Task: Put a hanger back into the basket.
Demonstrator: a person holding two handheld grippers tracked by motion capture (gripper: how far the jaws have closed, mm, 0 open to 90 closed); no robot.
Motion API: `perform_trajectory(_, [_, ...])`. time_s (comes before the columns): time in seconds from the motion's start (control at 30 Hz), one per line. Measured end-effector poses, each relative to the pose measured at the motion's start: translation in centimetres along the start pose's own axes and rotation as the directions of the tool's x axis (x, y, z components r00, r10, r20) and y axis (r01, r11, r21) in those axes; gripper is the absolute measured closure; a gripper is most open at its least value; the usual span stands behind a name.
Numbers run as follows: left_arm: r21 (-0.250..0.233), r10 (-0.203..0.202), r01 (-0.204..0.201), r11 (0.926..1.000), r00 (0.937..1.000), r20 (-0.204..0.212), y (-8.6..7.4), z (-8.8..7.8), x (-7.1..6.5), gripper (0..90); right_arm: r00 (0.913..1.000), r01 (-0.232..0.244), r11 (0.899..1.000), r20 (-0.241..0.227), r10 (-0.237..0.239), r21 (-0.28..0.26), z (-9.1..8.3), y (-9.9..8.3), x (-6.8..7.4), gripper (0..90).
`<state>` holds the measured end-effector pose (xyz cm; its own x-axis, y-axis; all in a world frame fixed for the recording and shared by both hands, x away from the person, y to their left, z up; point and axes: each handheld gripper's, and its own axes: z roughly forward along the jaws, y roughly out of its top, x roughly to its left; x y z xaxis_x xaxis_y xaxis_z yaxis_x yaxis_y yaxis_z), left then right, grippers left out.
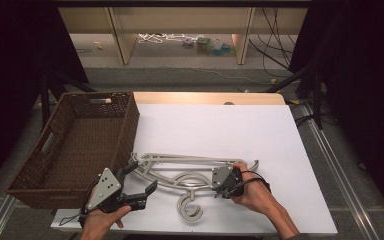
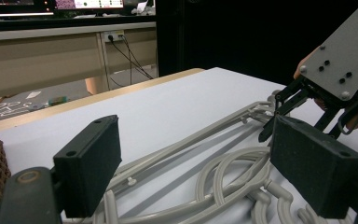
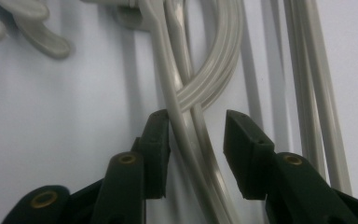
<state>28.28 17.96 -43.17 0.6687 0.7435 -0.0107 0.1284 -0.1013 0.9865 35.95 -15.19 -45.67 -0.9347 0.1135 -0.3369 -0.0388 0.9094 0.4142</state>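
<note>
Nearest the camera in the high view are the person's two hands, each holding a tool at the front edge of the white counter [image 1: 260, 130]. The right tool [image 1: 219, 181] sits right over the grey plastic hangers [image 1: 190, 172]. In the right gripper view its two black jaws stand on either side of the thin hanger bars [image 3: 191, 135]. One pad is touching or almost touching a bar, and the other pad has a gap beside it. So the jaws are partly closed around the bars but do not pinch them yet. The bars run straight away from this tool, between the jaws, so a squeeze would likely catch them.

The left tool [image 1: 135, 182] is wide open and holds nothing. The hangers lie just in front of it and stretch across the counter from left to right. The curly hooks point toward the person.

The right tool looks closer to the middle of the pile, and the left one is at the left end.

A brown woven basket [image 1: 125, 130] stands on the left side, close to the hangers. Behind the counter are a floor, some cables and pale shelves.
</note>
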Motion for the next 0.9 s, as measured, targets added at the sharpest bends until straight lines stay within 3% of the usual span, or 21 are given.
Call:
perform_trajectory(0.1, [-0.002,-0.004,0.004,1.0000,1.0000,-0.001,0.0,0.0,0.0,16.0,0.9996,0.029,0.999,0.000,-0.029,0.014,0.2,0.0,-0.1,67.9])
perform_trajectory(0.13, [-0.001,-0.002,0.002,1.0000,1.0000,0.002,0.0,0.0,-0.1,16.0,0.9972,0.074,0.997,0.005,-0.074,0.016,0.4,0.0,-0.1,70.1])
perform_trajectory(0.2, [0.000,-0.005,0.005,1.0000,1.0000,0.004,0.0,0.1,-0.1,16.0,0.9986,0.053,0.998,-0.007,-0.053,0.026,0.3,0.1,0.1,70.7])
perform_trajectory(0.3, [0.003,-0.003,0.003,1.0000,1.0000,0.008,0.0,0.2,-0.2,16.1,0.9901,0.140,0.990,-0.001,-0.140,0.033,0.3,0.2,-0.1,76.1])
perform_trajectory(0.33, [0.006,-0.002,0.002,1.0000,1.0000,0.009,-0.1,0.2,-0.2,16.2,0.9901,0.140,0.990,0.003,-0.140,0.032,0.3,0.3,0.0,78.2])
perform_trajectory(0.43, [0.007,0.014,-0.014,0.9999,0.9999,0.004,-0.1,0.3,-0.3,16.4,0.9765,0.215,0.976,0.011,-0.215,0.041,0.0,0.4,0.0,80.2])
perform_trajectory(0.53, [0.020,0.014,-0.014,0.9997,0.9999,-0.001,0.0,0.3,-0.4,16.6,0.9696,0.243,0.969,0.019,-0.244,0.042,-0.3,0.6,0.2,81.3])
perform_trajectory(0.57, [0.009,0.053,-0.053,0.9985,0.9986,0.008,0.0,0.4,-0.2,16.6,0.9621,0.271,0.961,0.015,-0.272,0.049,-0.5,0.7,0.2,81.7])
perform_trajectory(0.6, [0.010,0.066,-0.066,0.9978,0.9978,0.008,0.0,0.5,-0.2,16.7,0.9575,0.287,0.957,0.012,-0.288,0.034,-0.7,0.7,0.2,82.1])
perform_trajectory(0.63, [0.013,0.069,-0.069,0.9975,0.9976,0.008,0.0,0.5,-0.2,16.7,0.9599,0.279,0.960,0.019,-0.280,0.032,-0.8,0.7,0.2,82.1])
perform_trajectory(0.67, [0.030,0.034,-0.034,0.9990,0.9994,0.000,-0.1,0.5,-0.5,17.0,0.9574,0.287,0.957,0.026,-0.287,0.033,-1.1,0.7,0.1,82.2])
perform_trajectory(0.73, [0.037,0.057,-0.057,0.9977,0.9984,0.001,0.0,0.7,-0.6,17.5,0.9616,0.272,0.962,0.031,-0.273,0.032,-1.6,0.7,0.2,82.3])
perform_trajectory(0.83, [0.050,0.094,-0.094,0.9943,0.9956,0.000,0.0,1.2,-0.6,18.1,0.9561,0.291,0.956,0.030,-0.291,0.026,-2.0,0.7,0.2,82.5])
perform_trajectory(0.9, [0.065,0.157,-0.157,0.9855,0.9876,0.002,-0.1,1.9,-0.4,19.9,0.9518,0.304,0.952,0.031,-0.305,0.026,-2.3,0.8,0.1,82.5])
